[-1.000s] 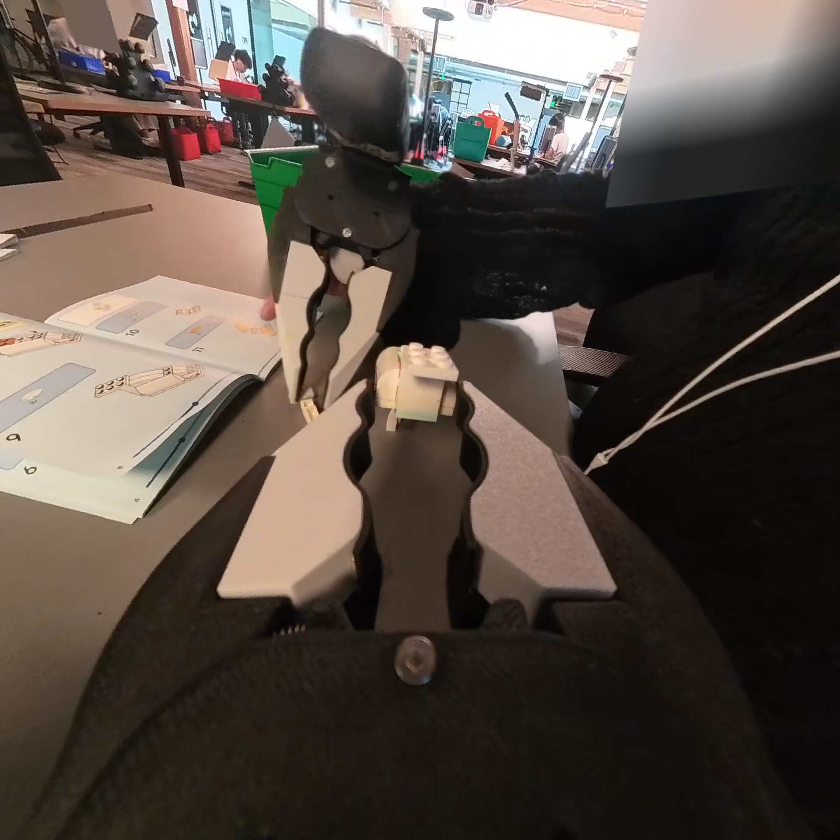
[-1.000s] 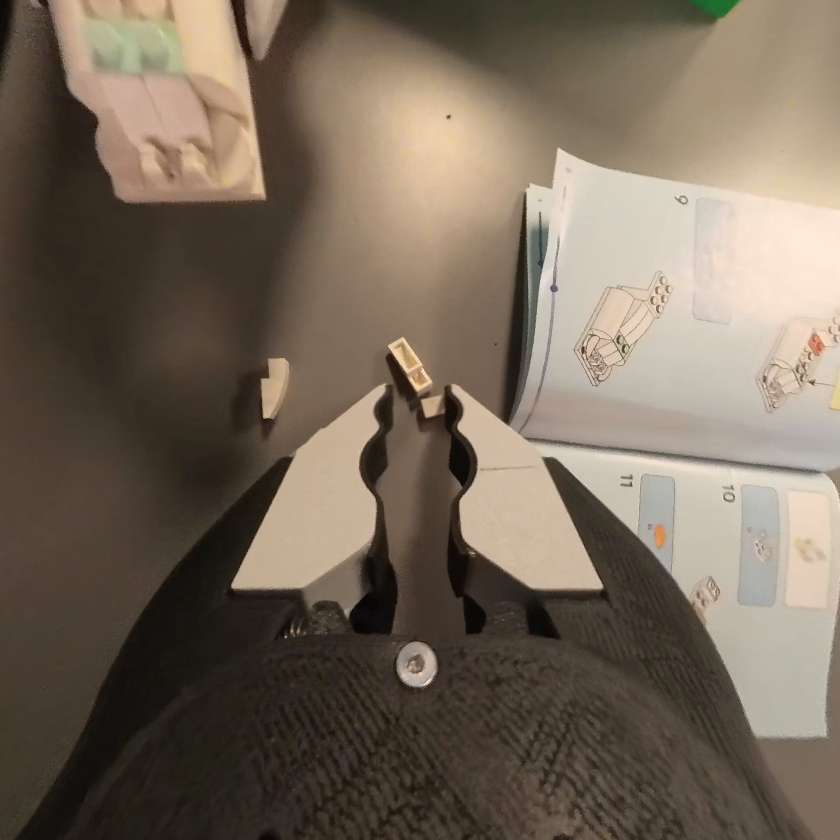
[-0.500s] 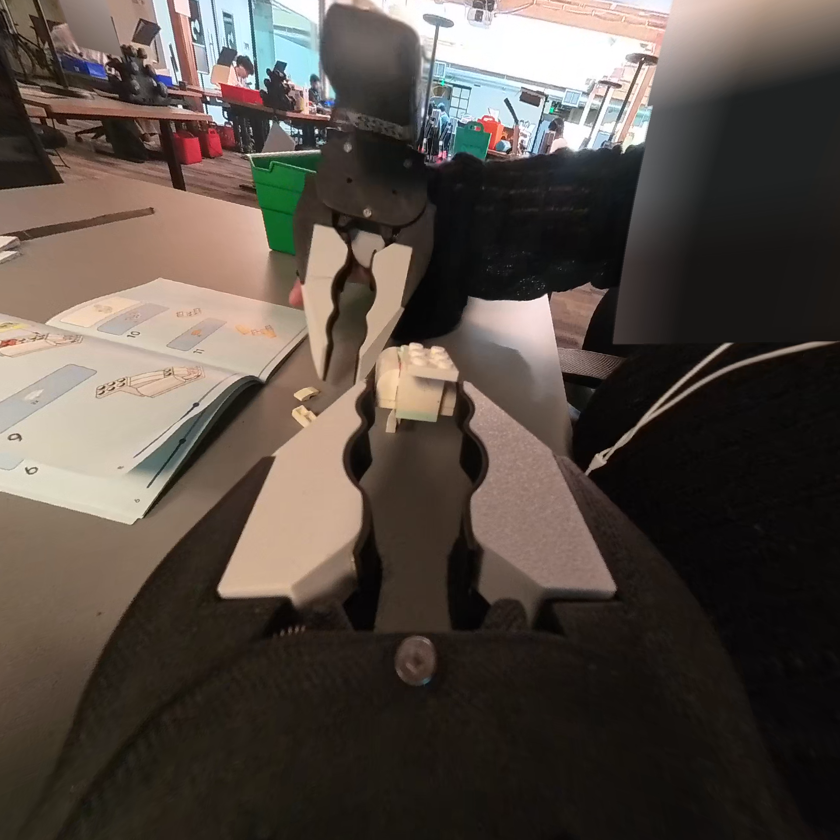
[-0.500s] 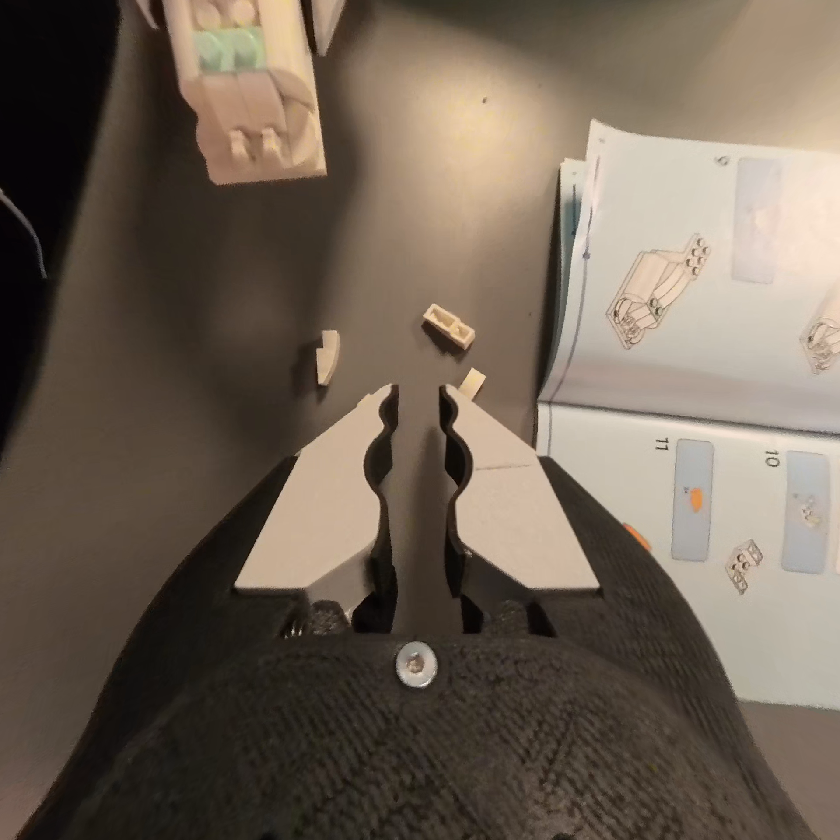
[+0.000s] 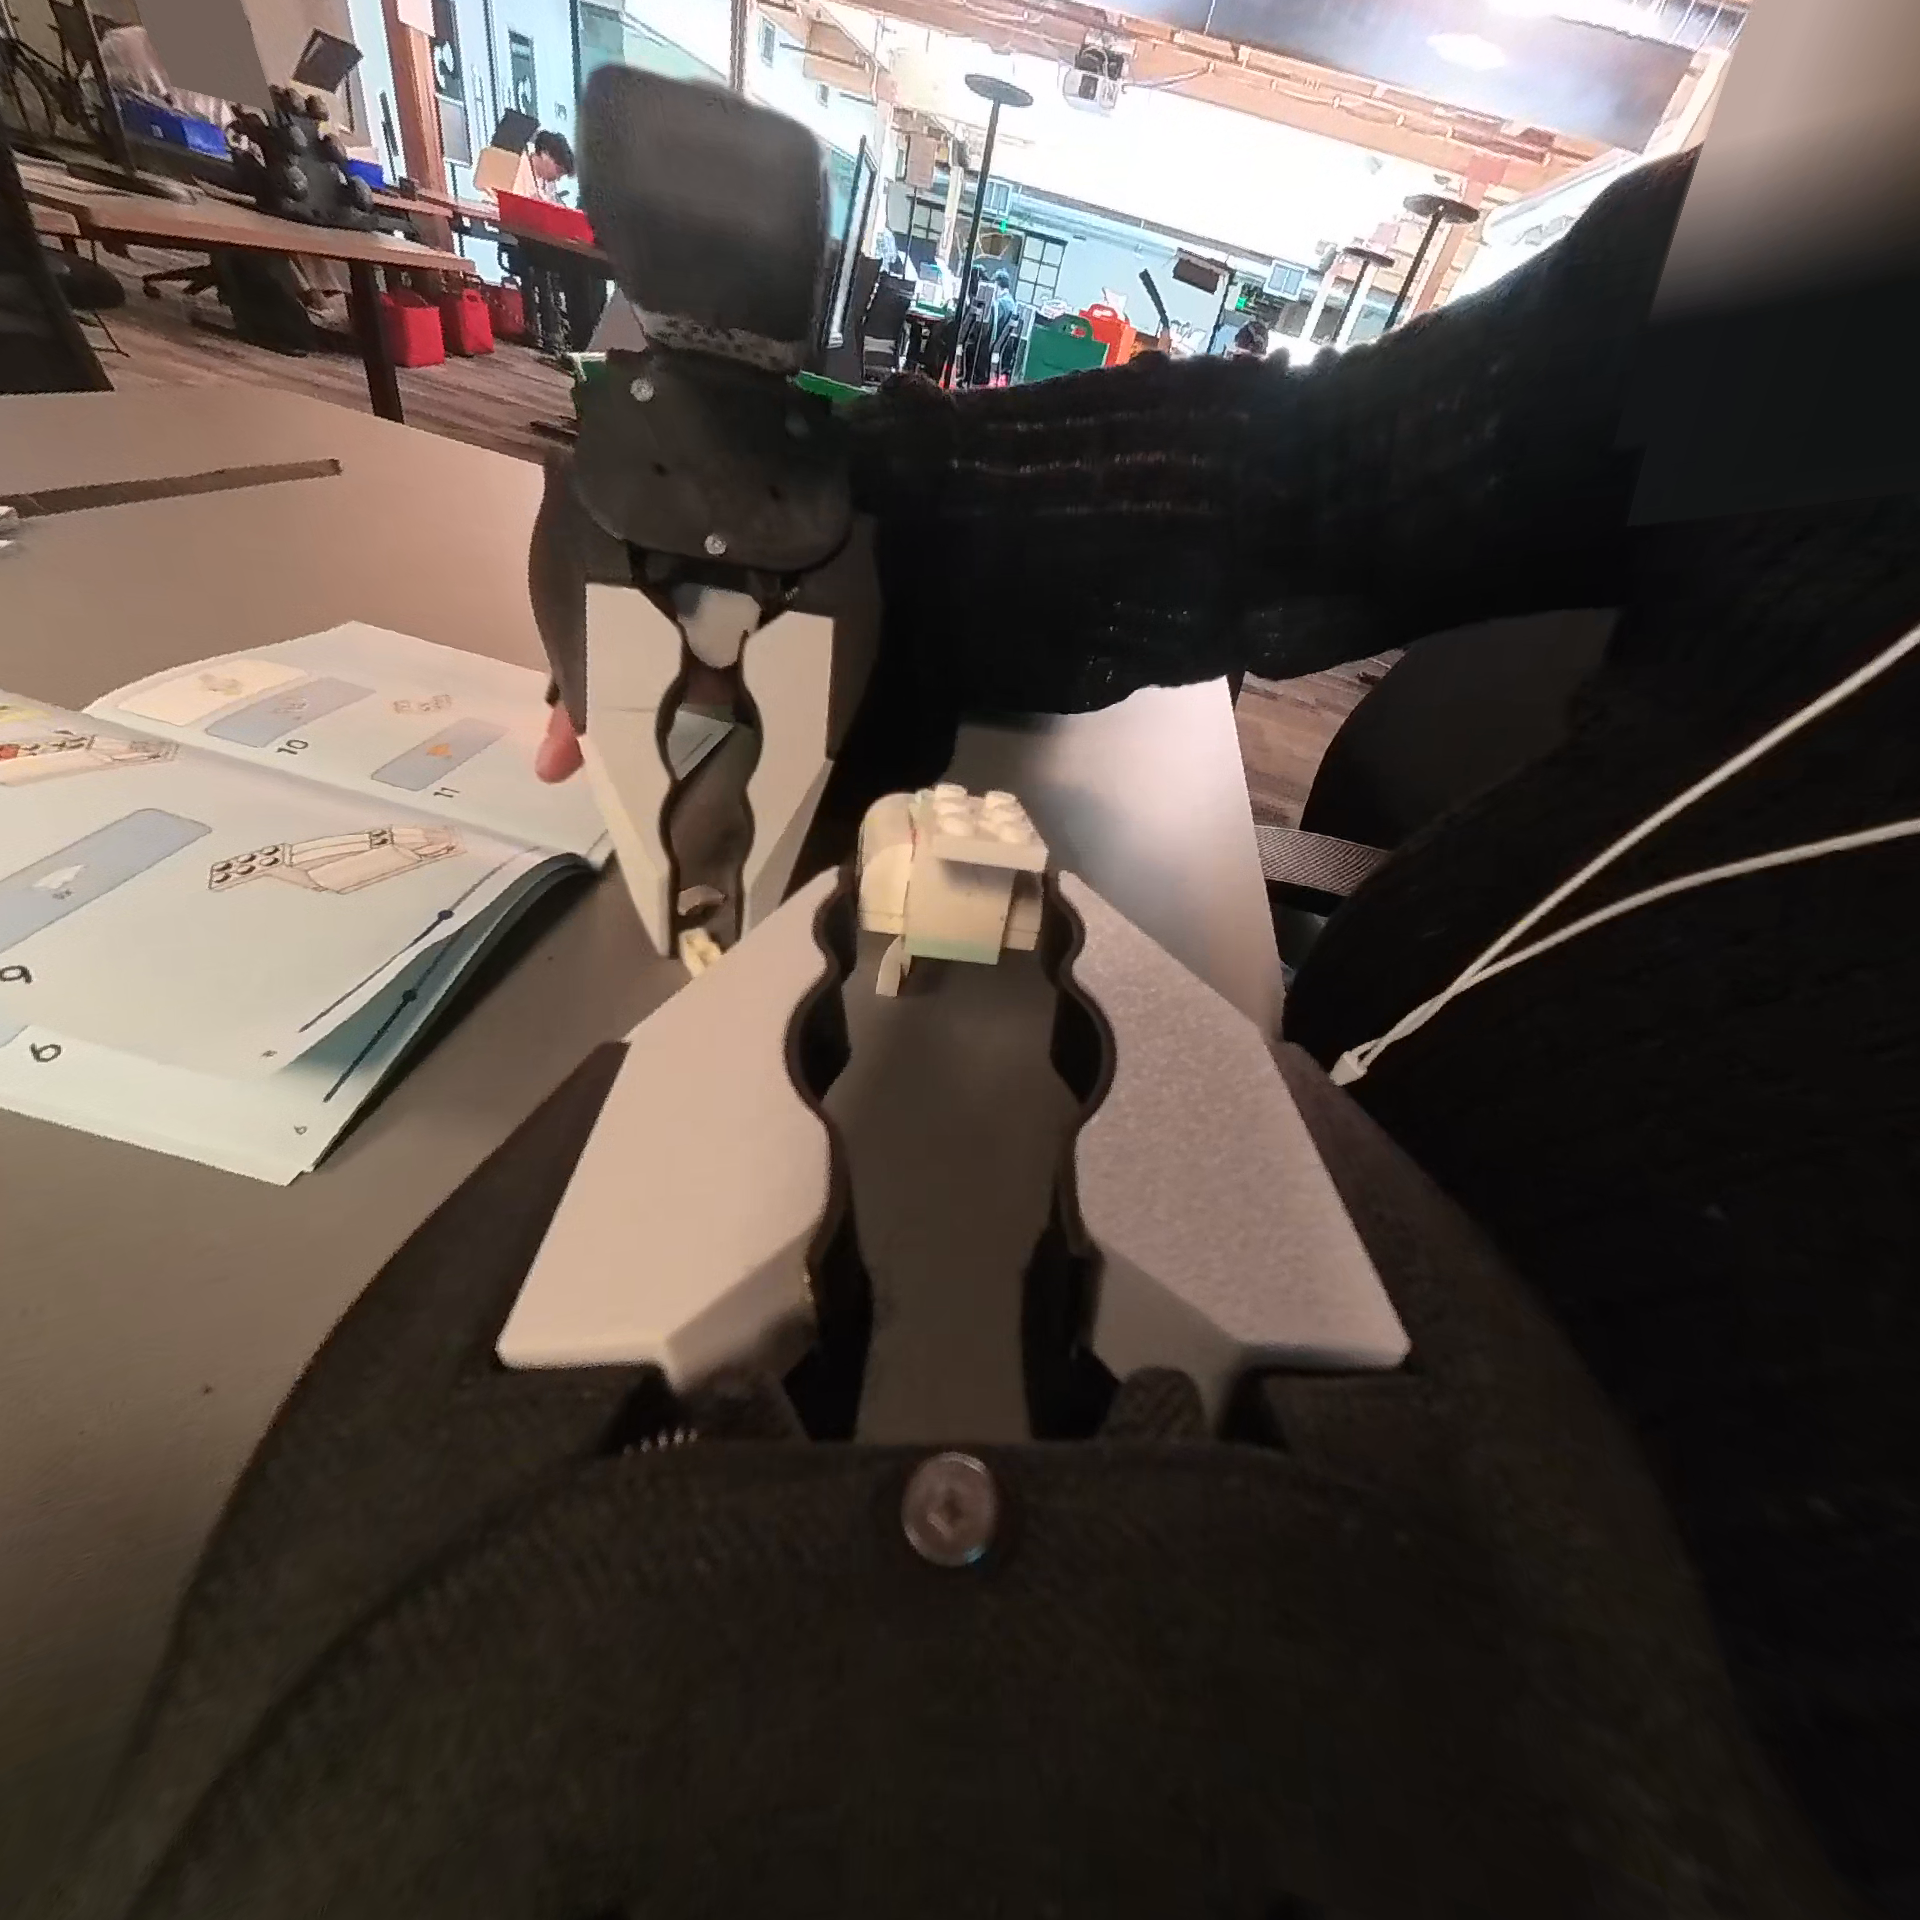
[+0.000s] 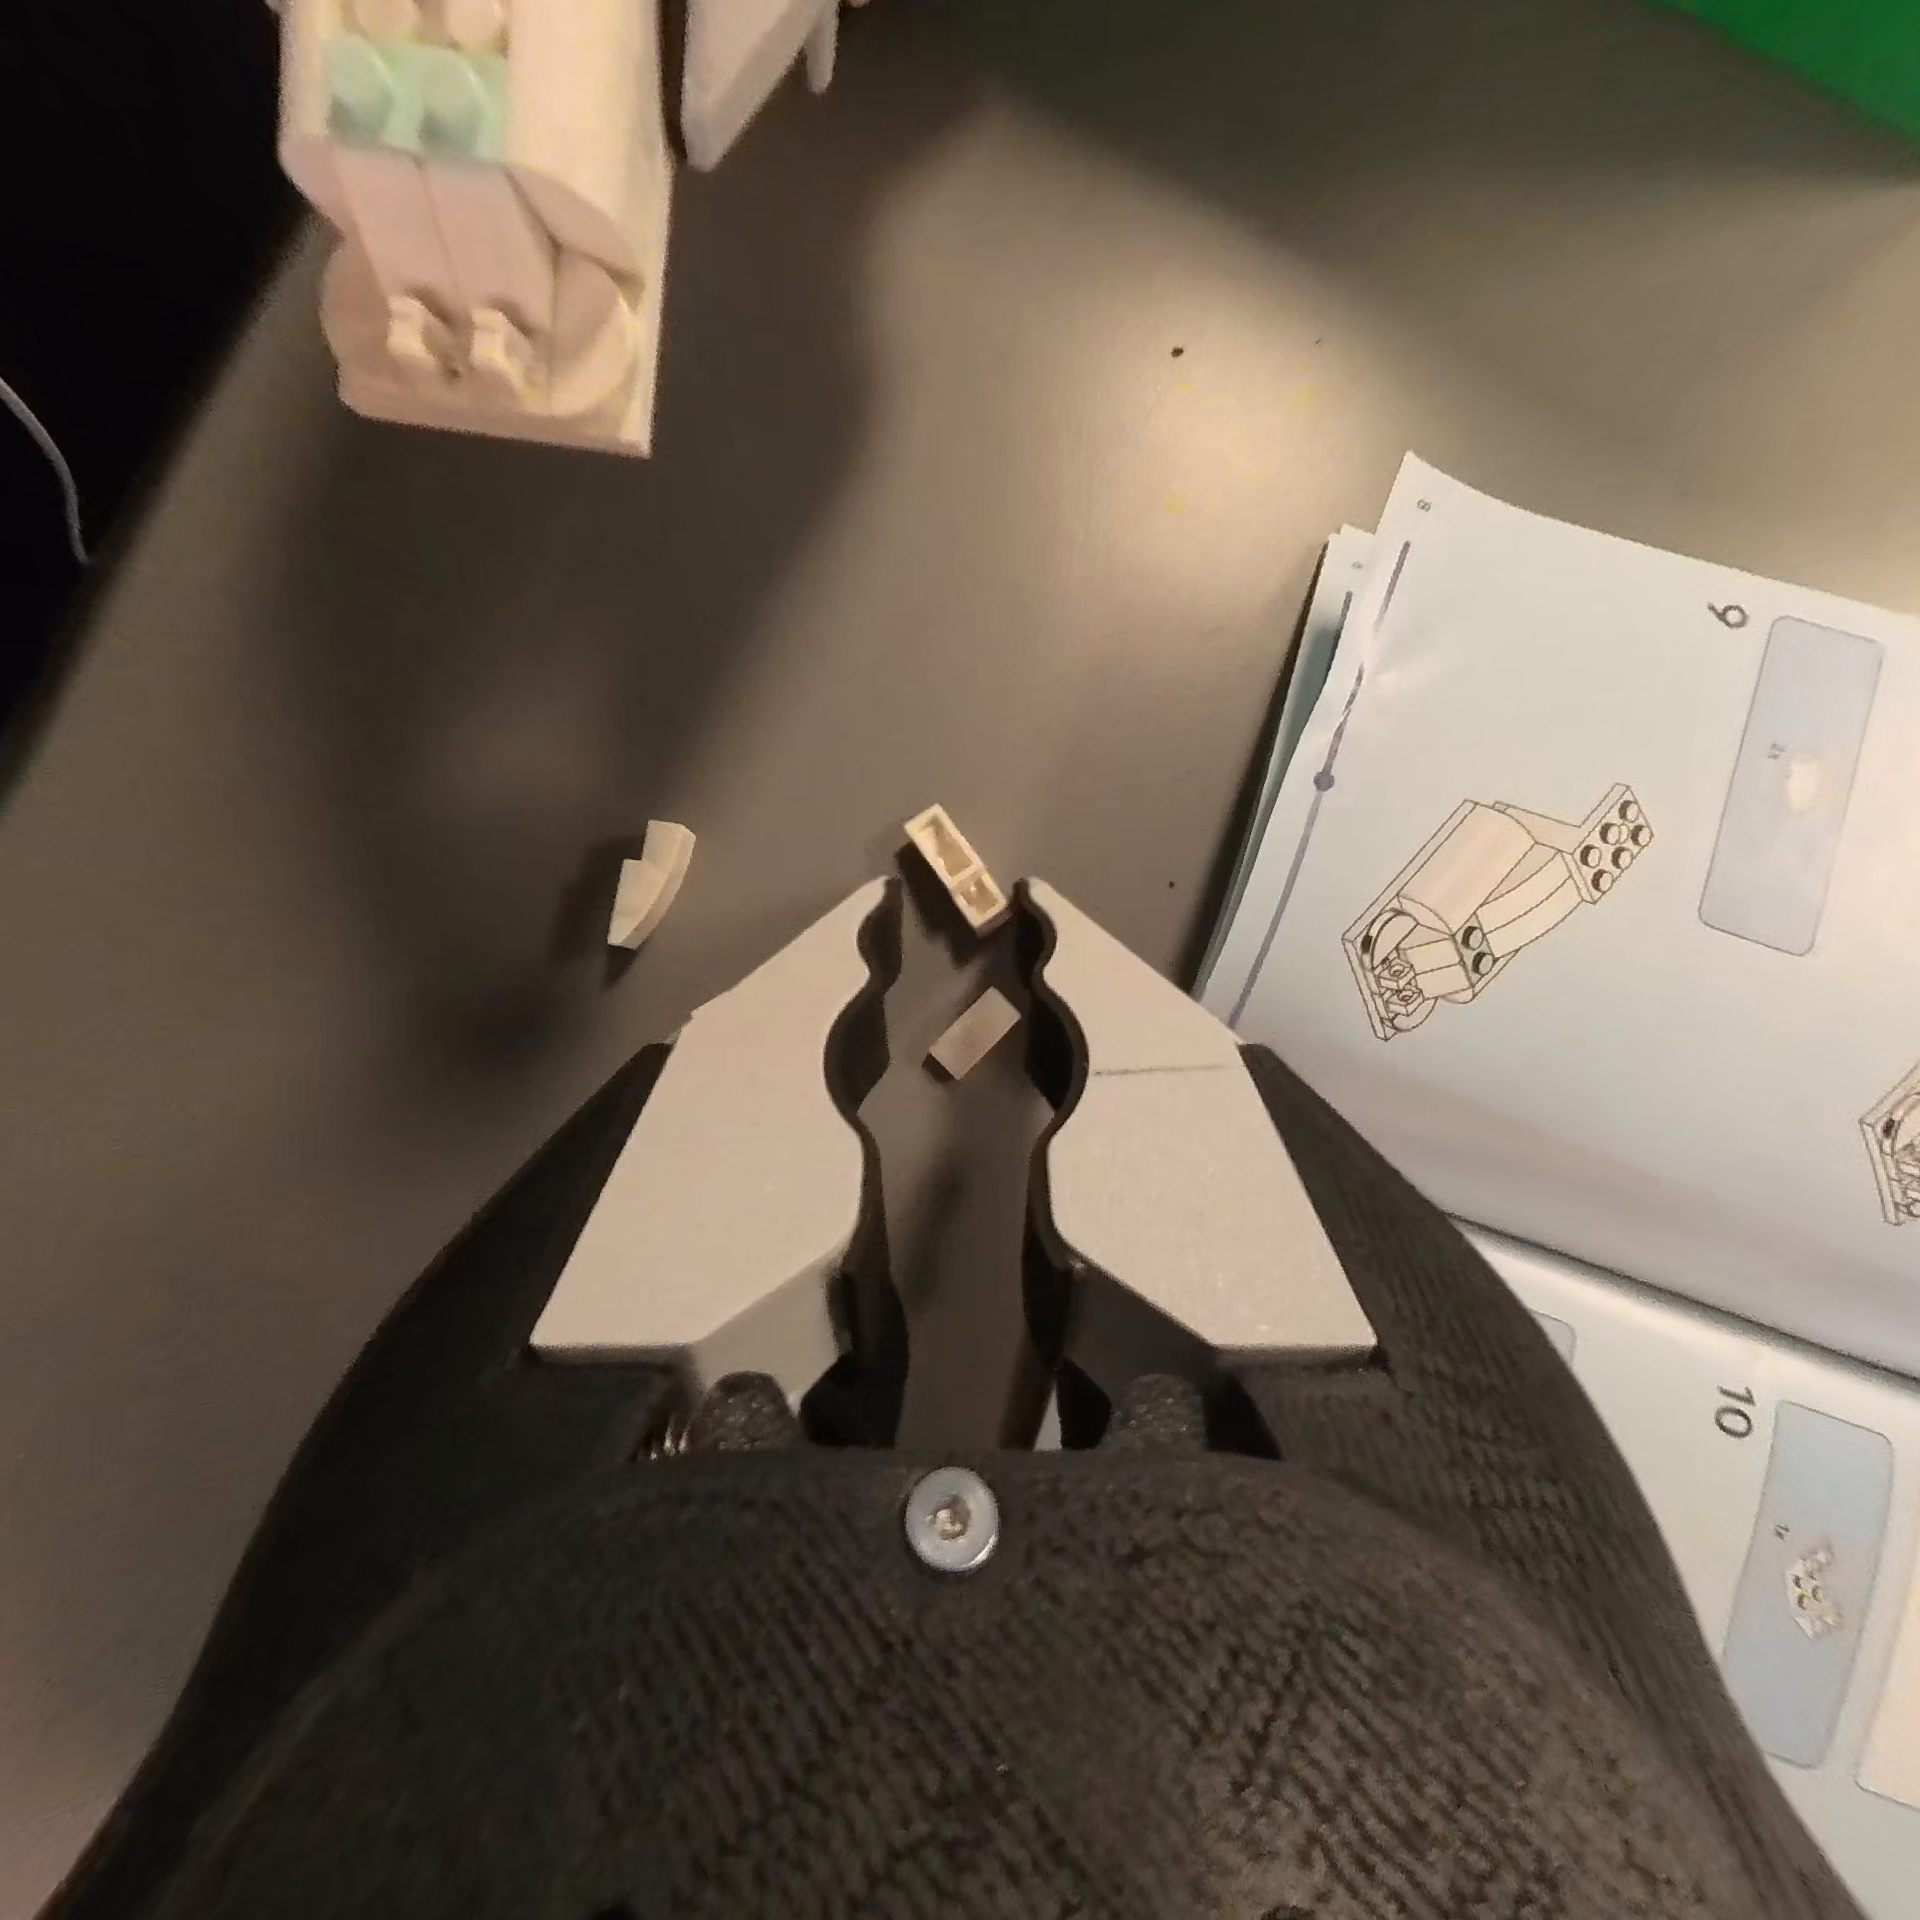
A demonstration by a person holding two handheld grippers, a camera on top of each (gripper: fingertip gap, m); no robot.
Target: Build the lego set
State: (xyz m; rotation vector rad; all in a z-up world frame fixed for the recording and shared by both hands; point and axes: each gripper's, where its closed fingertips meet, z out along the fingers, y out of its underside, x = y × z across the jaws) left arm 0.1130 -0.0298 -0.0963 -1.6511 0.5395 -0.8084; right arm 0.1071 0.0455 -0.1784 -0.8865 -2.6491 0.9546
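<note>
My left gripper (image 5: 940,914) is shut on a white lego assembly (image 5: 951,883) with a pale green layer and holds it above the table. The assembly also shows at the top left of the right wrist view (image 6: 488,239). My right gripper (image 6: 956,899) points down at the table, its jaws part open. A small white brick (image 6: 954,871) sits between its fingertips, hollow side up. I cannot tell whether the pads press it. The right gripper also shows in the left wrist view (image 5: 707,914), just left of the assembly.
A small flat tile (image 6: 971,1039) lies on the table between the right fingers. A curved white piece (image 6: 649,883) lies to the left. The open instruction booklet (image 6: 1610,935) lies to the right. A green bin (image 6: 1818,62) stands at the far corner. There is about 12 cm between the tips of the two grippers. To reach the curved white piece (image 6: 649,883) in a straight line is about 5 cm for my right fingers, about 10 cm for my left.
My right gripper has dropped back to the table and now straddles the small white brick, which lay clear of it half a second ago. The left gripper holds the assembly still.
</note>
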